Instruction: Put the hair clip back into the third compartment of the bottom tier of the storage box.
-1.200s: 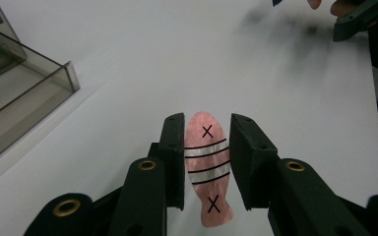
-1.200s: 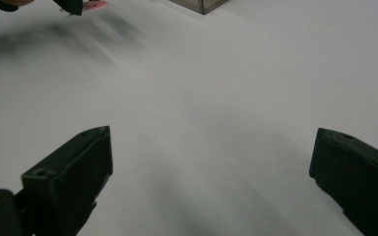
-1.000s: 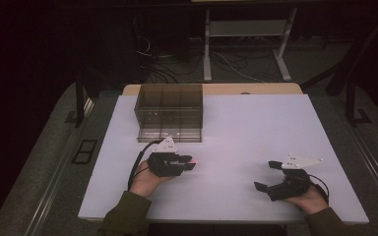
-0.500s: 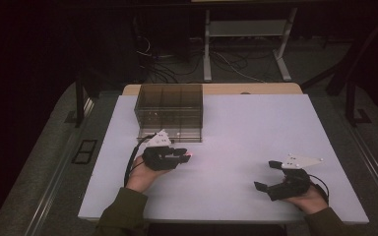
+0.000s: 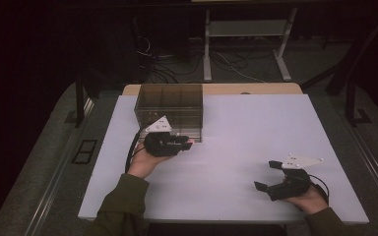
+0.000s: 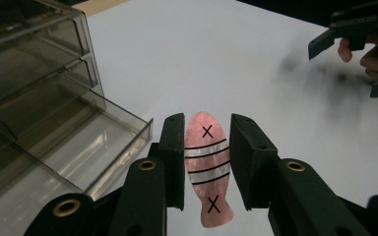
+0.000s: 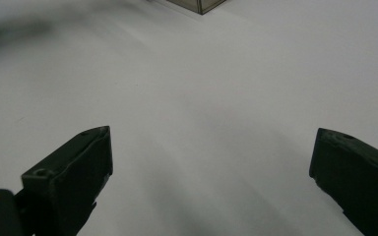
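Holding: left hand-held gripper pinches a pink fish-shaped piece between its 2 black jaws, both pads pressed flat on its sides.
Fish piece: pearly pink, with 2 black X marks and 4 thin black lines across a paler middle band; it stands lengthwise between the jaws, one end poking out beyond the jaw tips, the other reaching back toward the gripper body.
Fish piece height: seemingly lifted clear of the white counter, though the high view is too dim to be certain.
Drawer box: a smoky see-through drawer box stands just beyond the left hand-held gripper in the high view; in the left gripper view it is to the left of the jaws.
Open drawer: the lowest drawer is pulled out, its front corner just beside the left jaw.
Left hand: the hand cups the gripper from below, a green sleeve behind it.
Right hand-held gripper: jaws spread wide with only bare counter between them, well apart from the left one and resting low by the counter's near edge.
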`<state>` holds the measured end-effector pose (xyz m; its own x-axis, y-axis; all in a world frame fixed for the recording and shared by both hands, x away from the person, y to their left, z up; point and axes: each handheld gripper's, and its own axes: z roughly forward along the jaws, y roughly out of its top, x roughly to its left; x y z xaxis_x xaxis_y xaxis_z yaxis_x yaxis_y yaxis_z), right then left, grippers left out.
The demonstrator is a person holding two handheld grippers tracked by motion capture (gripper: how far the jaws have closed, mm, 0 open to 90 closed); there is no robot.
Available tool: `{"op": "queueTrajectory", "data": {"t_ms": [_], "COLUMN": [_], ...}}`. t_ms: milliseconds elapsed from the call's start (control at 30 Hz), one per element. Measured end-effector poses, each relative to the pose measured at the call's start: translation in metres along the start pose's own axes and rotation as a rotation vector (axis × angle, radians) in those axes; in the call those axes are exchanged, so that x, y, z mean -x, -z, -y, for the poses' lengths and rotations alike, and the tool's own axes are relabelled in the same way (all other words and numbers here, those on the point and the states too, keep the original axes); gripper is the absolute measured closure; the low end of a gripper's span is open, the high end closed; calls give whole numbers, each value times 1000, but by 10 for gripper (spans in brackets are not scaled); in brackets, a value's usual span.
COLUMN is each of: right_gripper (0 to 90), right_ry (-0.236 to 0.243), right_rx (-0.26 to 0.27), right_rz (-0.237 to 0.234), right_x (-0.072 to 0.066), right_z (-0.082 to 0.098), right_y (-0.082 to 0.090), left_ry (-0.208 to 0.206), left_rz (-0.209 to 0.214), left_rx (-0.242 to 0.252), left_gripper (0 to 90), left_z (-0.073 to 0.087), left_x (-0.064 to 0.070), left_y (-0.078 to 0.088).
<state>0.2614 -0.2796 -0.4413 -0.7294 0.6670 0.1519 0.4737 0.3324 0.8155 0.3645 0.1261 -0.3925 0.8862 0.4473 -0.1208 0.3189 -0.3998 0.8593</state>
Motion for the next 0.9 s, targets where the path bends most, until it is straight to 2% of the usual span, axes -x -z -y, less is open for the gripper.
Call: {"op": "queueTrajectory", "data": {"t_ms": [400,700,900], "right_gripper": [21,21,21], "right_ry": [-5,-7,-12], "right_rx": [-1,-1,-2], "right_rz": [2,3,3], "right_x": [0,1,1], "right_z": [1,1,2], "right_y": [1,1,1], "left_ry": [-17,-17,-1], "left_rz": [19,3,-9], "left_rx": [3,-9,9], "left_gripper": [670,670,670], "left_z": [-18,-25,-25], "left_x": [-13,-26,-35], "left_y": [-9,-23,-30]}}
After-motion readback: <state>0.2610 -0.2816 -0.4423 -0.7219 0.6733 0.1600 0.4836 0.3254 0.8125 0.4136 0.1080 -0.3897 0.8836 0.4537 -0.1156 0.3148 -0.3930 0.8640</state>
